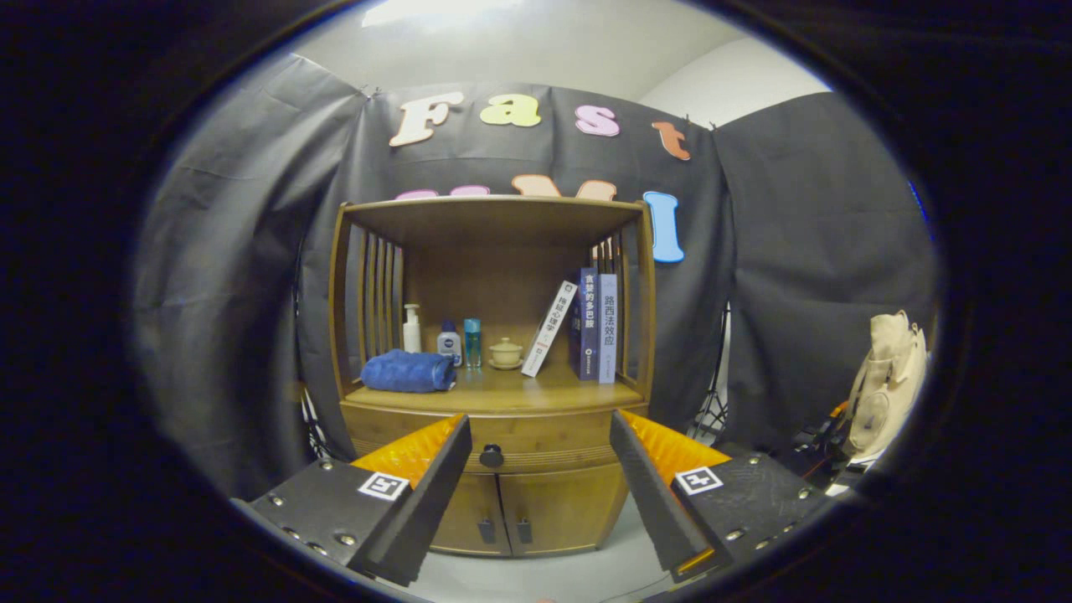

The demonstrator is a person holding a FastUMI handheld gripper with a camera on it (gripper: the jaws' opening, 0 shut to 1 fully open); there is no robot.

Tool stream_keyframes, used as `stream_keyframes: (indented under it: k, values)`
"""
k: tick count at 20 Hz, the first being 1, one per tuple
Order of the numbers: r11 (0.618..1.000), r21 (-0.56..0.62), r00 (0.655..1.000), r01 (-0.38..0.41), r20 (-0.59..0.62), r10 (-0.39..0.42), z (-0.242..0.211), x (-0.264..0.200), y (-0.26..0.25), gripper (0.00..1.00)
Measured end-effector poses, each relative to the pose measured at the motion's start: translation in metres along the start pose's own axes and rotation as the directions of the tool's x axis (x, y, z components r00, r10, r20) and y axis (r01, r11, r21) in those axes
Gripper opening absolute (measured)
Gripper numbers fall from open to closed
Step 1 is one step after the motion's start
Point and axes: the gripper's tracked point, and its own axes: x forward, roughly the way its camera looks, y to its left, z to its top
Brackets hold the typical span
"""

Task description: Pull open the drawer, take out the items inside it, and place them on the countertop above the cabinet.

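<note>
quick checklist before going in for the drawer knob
1. Tongs open, fingers apart: ok.
2. Drawer shut, not yet pulled: ok to start.
3. Knob in view between the fingers, nearer the left one, beyond the tips: ok, shift left to centre.
4. Contact with knob: not ok, tongs are short of it.
5. Countertop spare room ahead of towel and books: ok.
6. Drawer contents: cannot tell.

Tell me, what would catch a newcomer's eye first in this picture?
Probably the wooden cabinet standing against the black cloth wall, with its closed drawer and round dark knob seen between the fingers of the open gripper. On its countertop lie a rolled blue towel, small bottles, a lidded cup and a few books, one leaning. A beige bag hangs off to the right.
</note>
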Motion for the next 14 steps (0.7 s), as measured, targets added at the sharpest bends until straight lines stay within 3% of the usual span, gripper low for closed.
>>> stream_keyframes:
  k: [8, 14]
  values:
    - [1.0, 0.012, 1.0, -0.017, 0.005, 0.017, -0.023, 0.051, 0.009, 1.0]
    - [0.998, 0.051, 0.999, -0.029, -0.021, 0.03, -0.074, 0.106, 0.022, 1.0]
